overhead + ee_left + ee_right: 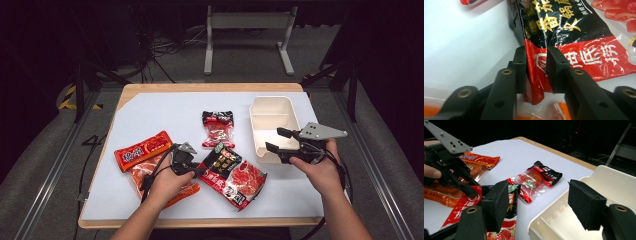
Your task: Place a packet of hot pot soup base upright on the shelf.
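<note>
A black-and-red soup-base packet point(231, 172) lies at the table's front middle. My left gripper point(194, 168) is at the packet's left edge, and in the left gripper view the jaws point(536, 67) are shut on that buckled red edge point(535, 75). My right gripper point(274, 139) hovers open over the near left corner of a cream bin point(272, 102), with nothing between its pads point(499, 201). The right gripper view also takes in the left gripper point(472, 191) on the packet point(464, 205), left of the bin point(604, 176).
A small clear and black packet point(218, 129) lies left of the bin. An orange-red packet point(144, 150) and a clear orange one point(142, 176) sit at the left, partly under my left hand. A white sheet point(150, 115) covers the wooden table.
</note>
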The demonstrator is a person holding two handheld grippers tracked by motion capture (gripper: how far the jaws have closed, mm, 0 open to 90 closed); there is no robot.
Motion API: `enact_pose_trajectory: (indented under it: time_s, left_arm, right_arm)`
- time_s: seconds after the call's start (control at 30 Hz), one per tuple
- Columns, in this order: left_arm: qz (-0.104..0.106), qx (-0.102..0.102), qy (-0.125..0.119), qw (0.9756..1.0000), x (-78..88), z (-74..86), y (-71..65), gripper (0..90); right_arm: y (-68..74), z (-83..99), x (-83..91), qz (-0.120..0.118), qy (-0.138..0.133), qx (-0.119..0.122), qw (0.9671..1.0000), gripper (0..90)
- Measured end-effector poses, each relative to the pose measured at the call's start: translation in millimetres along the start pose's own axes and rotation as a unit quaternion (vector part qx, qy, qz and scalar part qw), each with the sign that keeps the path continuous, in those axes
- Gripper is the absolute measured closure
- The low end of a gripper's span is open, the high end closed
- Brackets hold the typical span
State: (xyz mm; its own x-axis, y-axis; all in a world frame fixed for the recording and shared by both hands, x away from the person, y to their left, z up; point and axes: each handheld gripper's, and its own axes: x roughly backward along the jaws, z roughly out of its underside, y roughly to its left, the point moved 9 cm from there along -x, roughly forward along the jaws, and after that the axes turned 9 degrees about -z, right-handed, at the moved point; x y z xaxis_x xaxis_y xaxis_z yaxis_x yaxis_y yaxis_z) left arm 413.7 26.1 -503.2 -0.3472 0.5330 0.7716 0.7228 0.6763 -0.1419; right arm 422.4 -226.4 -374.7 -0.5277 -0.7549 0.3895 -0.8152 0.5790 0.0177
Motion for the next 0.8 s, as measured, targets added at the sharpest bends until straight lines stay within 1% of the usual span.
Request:
enact_pose_trajectory:
  time_s: [0.07, 0.1, 0.13, 0.2, 0.37, 0.4, 0.53, 0.67, 0.7, 0.73, 0.8]
  left_arm:
    - [0.007, 0.014, -0.001, 0.9999, 0.2, -0.2, 0.4, 77.5]
    - [0.007, 0.014, -0.001, 0.9999, 0.2, -0.2, 0.4, 79.7]
    - [0.011, 0.018, -0.002, 0.9998, 0.9, -0.3, 0.8, 79.7]
    - [0.014, 0.025, -0.01, 0.9995, 1.9, -1.3, 1.2, 83.6]
    - [0.006, 0.031, -0.022, 0.9993, 3.9, -3.4, -0.1, 86.7]
    - [0.005, 0.032, -0.028, 0.9991, 4.5, -4.4, 0.2, 86.8]
    - [0.011, 0.042, -0.052, 0.9977, 10.8, -8.9, -1.0, 87.1]
    - [0.008, 0.037, -0.079, 0.9961, 22.2, -16.8, -7.1, 87.4]
    - [0.008, 0.037, -0.079, 0.9961, 22.2, -16.8, -7.1, 87.4]
    - [0.007, 0.035, -0.086, 0.9957, 25.2, -19.0, -8.7, 87.4]
    - [0.003, 0.026, -0.098, 0.9948, 31.1, -23.4, -12.9, 87.4]
  right_arm:
    - [0.4, -0.3, -0.5, 0.001, -0.001, 0.0, 1.0, 33.6]
    - [0.4, -0.3, -0.5, 0.001, -0.001, 0.0, 1.0, 33.6]
    - [0.8, -0.4, -0.8, 0.0, 0.0, 0.0, 1.0, 33.5]
    - [1.4, -0.5, -1.4, -0.001, 0.0, 0.004, 1.0, 33.6]
    - [0.8, -2.1, 1.0, 0.007, -0.001, 0.008, 0.9999, 35.3]
    - [0.3, -2.4, 1.6, 0.01, -0.001, 0.007, 0.9999, 35.7]
    - [-3.6, -4.3, 5.4, 0.032, -0.004, 0.002, 0.9995, 36.6]
    - [-8.6, -5.9, 9.7, 0.055, -0.012, -0.011, 0.9983, 35.6]
    - [-10.2, -6.1, 11.2, 0.064, -0.015, -0.017, 0.9977, 34.8]
    - [-10.2, -6.1, 11.2, 0.064, -0.015, -0.017, 0.9977, 34.8]
    - [-13.4, -7.3, 15.0, 0.082, -0.024, -0.029, 0.996, 33.8]
